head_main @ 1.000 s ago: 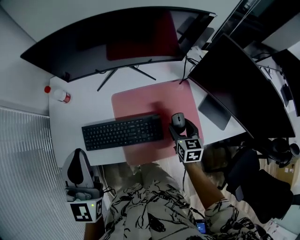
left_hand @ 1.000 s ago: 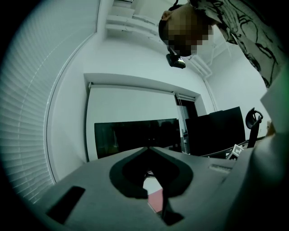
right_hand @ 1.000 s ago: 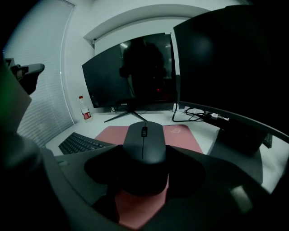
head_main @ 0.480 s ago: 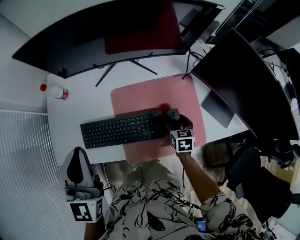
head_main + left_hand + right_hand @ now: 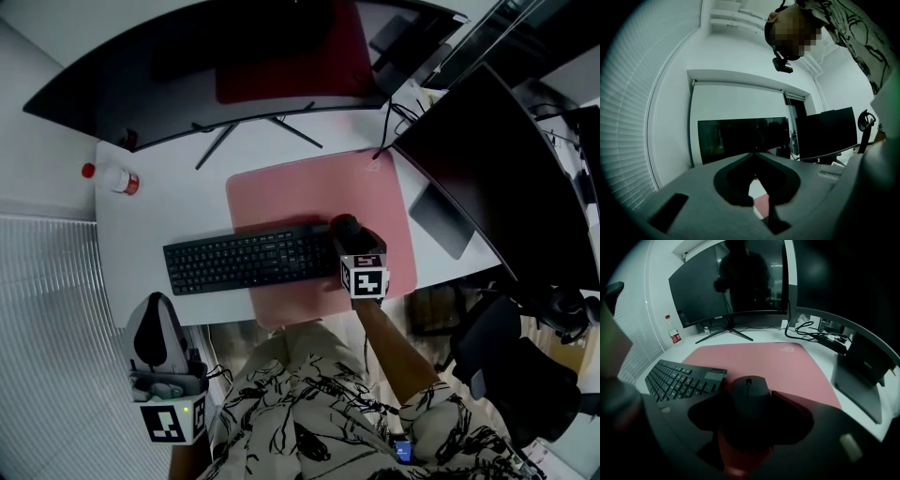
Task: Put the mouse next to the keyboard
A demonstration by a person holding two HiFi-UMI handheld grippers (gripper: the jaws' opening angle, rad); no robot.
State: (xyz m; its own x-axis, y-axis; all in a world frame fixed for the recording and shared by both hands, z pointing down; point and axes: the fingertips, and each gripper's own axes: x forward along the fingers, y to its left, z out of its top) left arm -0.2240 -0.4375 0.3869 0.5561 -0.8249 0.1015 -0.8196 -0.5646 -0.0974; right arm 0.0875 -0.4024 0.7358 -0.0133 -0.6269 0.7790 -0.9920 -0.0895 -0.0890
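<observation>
A black mouse (image 5: 347, 227) sits between the jaws of my right gripper (image 5: 351, 236), which is shut on it. It is over the pink desk mat (image 5: 309, 187), just off the right end of the black keyboard (image 5: 246, 260). In the right gripper view the mouse (image 5: 748, 389) fills the gap of the right gripper (image 5: 749, 401), with the keyboard (image 5: 679, 378) close on its left. Whether the mouse rests on the mat I cannot tell. My left gripper (image 5: 157, 305) hangs shut and empty below the desk's front edge, and in its own view the left gripper (image 5: 753, 154) points at the monitors.
A wide curved monitor (image 5: 234, 56) stands at the back, a second dark monitor (image 5: 487, 159) at the right. A small red-capped bottle (image 5: 120, 179) is at the desk's left corner. Cables (image 5: 811, 331) and a dark box (image 5: 865, 369) lie to the right of the mat.
My right gripper has carried the mouse leftward across the mat, closing the gap to the keyboard's right end. The left gripper has stayed where it was.
</observation>
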